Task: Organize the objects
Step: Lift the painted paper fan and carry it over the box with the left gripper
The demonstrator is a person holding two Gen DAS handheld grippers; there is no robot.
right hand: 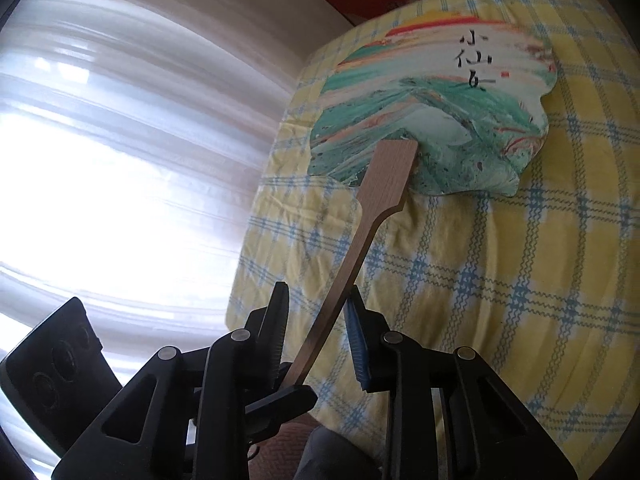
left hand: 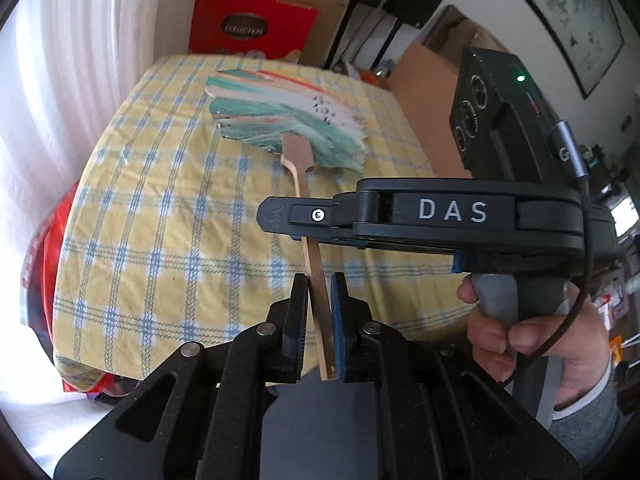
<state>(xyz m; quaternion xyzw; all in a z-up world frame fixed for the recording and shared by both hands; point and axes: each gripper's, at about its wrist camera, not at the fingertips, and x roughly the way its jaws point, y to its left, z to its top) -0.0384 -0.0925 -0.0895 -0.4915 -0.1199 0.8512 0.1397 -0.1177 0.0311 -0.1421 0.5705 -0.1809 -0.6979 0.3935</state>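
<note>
A paper fan (left hand: 280, 116) painted in green, white and red, with a long wooden handle (left hand: 316, 280), is held over the table with the yellow and blue checked cloth (left hand: 160, 208). My left gripper (left hand: 320, 292) is shut on the lower end of the handle. My right gripper (left hand: 280, 216) crosses the handle from the right, higher up. In the right wrist view the fan (right hand: 432, 112) and its handle (right hand: 352, 264) pass between my right gripper's (right hand: 316, 304) fingers, which stand apart with a gap beside the handle.
A red box (left hand: 252, 28) marked "Collection" and cardboard boxes (left hand: 424, 96) stand behind the table. A white curtain (left hand: 60, 80) hangs to the left. A red bag (left hand: 44, 248) sits by the table's left edge.
</note>
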